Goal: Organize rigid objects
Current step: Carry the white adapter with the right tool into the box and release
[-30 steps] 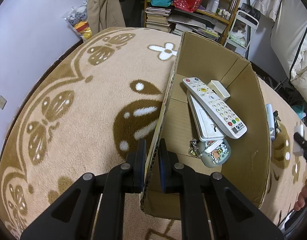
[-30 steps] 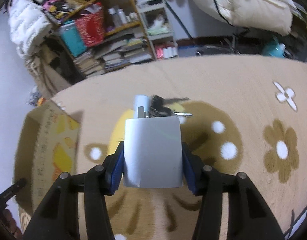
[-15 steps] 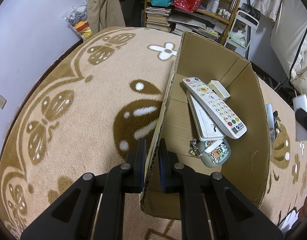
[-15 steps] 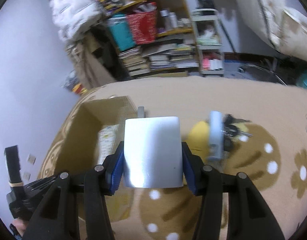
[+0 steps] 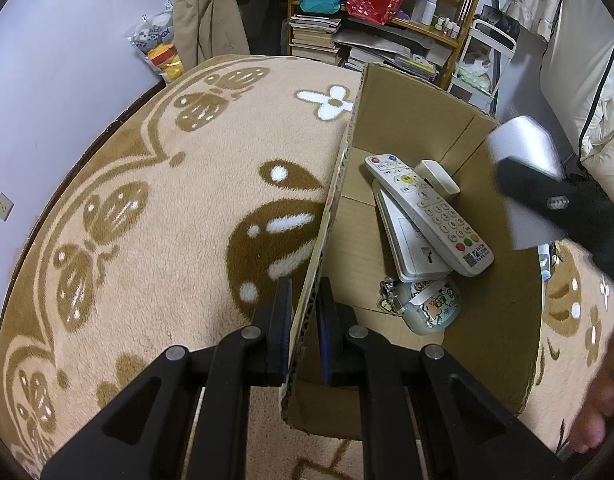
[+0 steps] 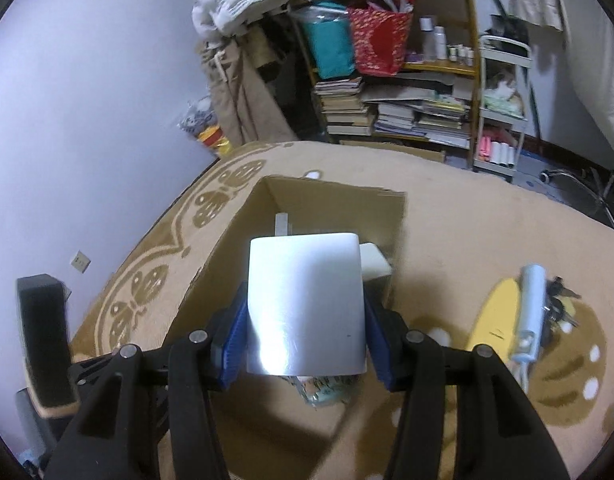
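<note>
Clamping the left wall of the open brown cardboard box (image 5: 411, 120), the left gripper (image 5: 303, 320) has its 2 black fingers closed on either side of the corrugated edge. Box sits on the beige carpet with brown butterfly pattern (image 5: 147, 220).

Inside the box: a long white remote control with coloured buttons (image 5: 431, 216) lying slantwise on top of a flat white power strip (image 5: 407, 248); a small cream rectangular block (image 5: 437, 178) beside the remote near the far wall; a pale green pouch with cartoon stickers (image 5: 427, 306) at the near end.

Right gripper (image 6: 305, 312) is closed on a white rounded plastic block (image 6: 307, 300), blue pads pressed to both sides, held above the box opening.

Outside the box, on the carpet to the right: a white slim handheld device (image 6: 529, 312), touching a bunch of dark keys (image 6: 559, 304).
</note>
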Motion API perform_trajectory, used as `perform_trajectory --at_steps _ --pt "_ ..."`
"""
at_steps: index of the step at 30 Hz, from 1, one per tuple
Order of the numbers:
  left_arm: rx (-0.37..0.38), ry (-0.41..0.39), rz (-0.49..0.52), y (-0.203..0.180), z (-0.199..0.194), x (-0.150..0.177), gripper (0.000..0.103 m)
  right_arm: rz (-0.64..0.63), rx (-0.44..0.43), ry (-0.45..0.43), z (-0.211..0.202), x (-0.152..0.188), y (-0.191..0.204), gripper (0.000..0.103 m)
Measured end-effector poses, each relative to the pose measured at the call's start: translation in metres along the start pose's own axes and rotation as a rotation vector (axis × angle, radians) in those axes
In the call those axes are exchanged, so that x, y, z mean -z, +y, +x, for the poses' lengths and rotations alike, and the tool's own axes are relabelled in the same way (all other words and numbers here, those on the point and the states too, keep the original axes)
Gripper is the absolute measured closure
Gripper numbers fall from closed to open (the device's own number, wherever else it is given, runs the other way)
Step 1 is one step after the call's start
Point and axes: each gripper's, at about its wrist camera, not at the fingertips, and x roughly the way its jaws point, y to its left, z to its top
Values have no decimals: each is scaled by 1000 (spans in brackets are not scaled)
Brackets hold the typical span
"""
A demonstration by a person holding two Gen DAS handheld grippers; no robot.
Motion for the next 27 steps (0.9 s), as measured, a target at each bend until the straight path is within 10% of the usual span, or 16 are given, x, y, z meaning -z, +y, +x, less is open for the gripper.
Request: perform_trajectory --at_steps 22,27 --pt "1 0 6 -2 0 -2 93 -56 39 38 18 0 0 45" --pt "-15 -14 10 -2 -2 -2 92 -60 87 -24 -5 -9 -13 20"
